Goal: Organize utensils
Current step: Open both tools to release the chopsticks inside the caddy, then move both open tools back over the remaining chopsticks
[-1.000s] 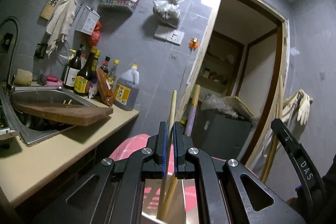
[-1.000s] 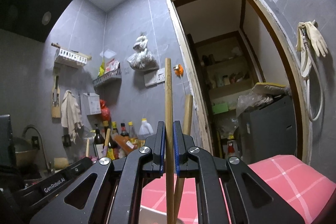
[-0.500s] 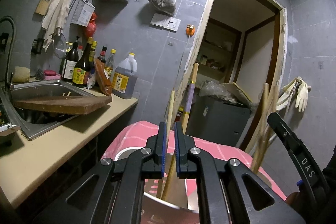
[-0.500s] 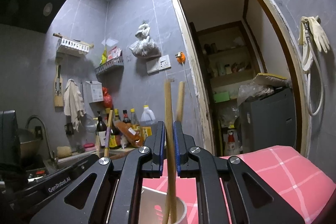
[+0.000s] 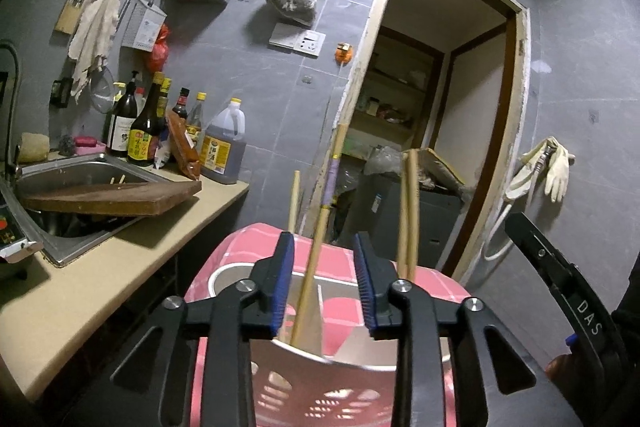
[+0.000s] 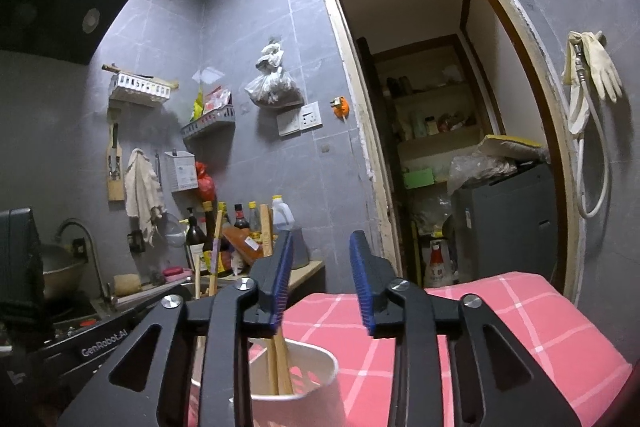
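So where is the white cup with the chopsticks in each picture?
Left wrist view: the white cup sits at the bottom middle, right under the open left gripper, chopsticks standing in it.
Right wrist view: the cup is at the bottom, left of middle, partly behind the open right gripper's left finger.
Shared landmark: the pink checked cloth beneath the cup, and the doorway behind.
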The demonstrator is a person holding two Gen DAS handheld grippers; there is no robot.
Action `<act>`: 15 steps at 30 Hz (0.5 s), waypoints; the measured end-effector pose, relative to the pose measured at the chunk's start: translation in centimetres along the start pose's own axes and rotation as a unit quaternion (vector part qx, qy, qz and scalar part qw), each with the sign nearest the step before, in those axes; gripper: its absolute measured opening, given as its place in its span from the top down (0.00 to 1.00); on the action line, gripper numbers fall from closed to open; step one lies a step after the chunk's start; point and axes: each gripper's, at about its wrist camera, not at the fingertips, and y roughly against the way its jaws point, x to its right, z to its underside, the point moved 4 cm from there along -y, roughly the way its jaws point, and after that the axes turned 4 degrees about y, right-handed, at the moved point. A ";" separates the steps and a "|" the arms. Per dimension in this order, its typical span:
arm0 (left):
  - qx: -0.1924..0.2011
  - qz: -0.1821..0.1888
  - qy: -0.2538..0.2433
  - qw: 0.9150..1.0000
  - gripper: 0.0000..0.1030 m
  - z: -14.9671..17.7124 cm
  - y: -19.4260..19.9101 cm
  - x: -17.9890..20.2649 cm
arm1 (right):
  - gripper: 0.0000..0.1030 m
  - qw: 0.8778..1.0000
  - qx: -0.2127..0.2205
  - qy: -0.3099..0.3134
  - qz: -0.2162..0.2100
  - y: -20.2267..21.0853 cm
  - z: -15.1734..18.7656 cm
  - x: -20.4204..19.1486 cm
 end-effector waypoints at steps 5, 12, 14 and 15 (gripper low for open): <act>-0.010 0.007 -0.020 1.000 0.60 0.1 1.0 1.7 | 0.54 1.000 -0.008 0.000 0.012 2.0 -0.5 1.5; -0.022 0.017 -0.037 0.999 0.36 0.8 2.1 4.1 | 0.27 0.999 -0.020 0.015 0.033 5.2 -1.2 3.9; -0.026 0.022 -0.041 0.999 0.25 1.2 2.3 4.8 | 0.23 0.999 -0.024 0.021 0.041 6.1 -1.2 4.6; -0.028 0.023 -0.042 0.998 0.24 1.3 2.4 5.1 | 0.19 0.998 -0.027 0.024 0.047 6.6 -1.3 5.1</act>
